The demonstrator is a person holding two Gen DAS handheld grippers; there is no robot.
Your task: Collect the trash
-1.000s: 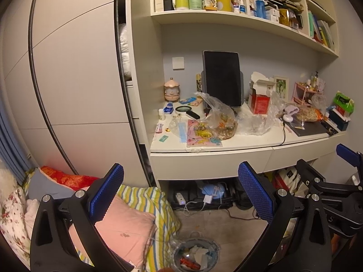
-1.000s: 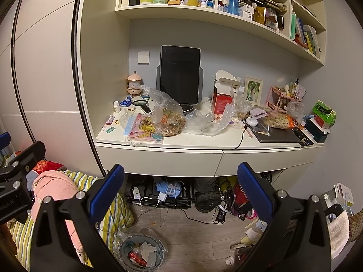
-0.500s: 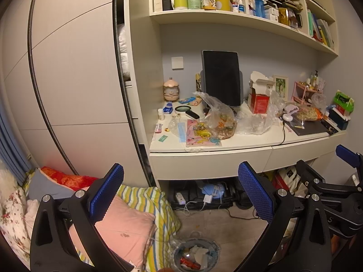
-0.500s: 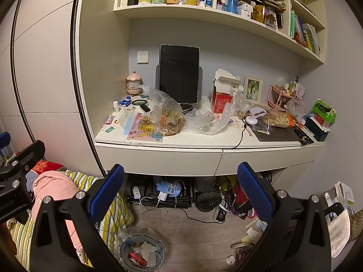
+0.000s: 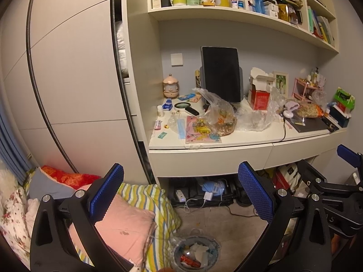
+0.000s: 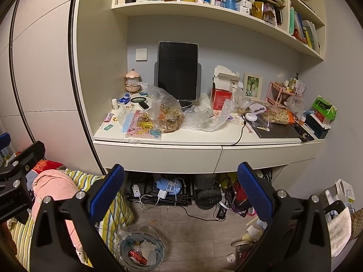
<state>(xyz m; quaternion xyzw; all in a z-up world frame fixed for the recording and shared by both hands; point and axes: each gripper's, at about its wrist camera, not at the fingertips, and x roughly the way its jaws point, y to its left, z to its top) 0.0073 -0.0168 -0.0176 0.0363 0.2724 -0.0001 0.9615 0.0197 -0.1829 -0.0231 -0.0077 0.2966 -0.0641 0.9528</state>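
Lined trash bin (image 6: pixel 141 252) stands upright, mouth up, on floor (image 6: pixel 192 233).

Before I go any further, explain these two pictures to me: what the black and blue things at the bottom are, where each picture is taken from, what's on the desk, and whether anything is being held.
No robot here: a person holds a two-finger claw in each hand, and each claw carries a wide-angle camera looking forward along its fingers. The black arms with blue pads are those fingers. One picture comes from the left claw, the other from the right claw; each also glimpses the other claw at its edge. Both claws are open and hold nothing. On the white desk stand a dark screen, a clear bag of snacks, crumpled empty plastic, a red box and a photo frame. On the floor below is a trash bin lined with a bag, already holding scraps.
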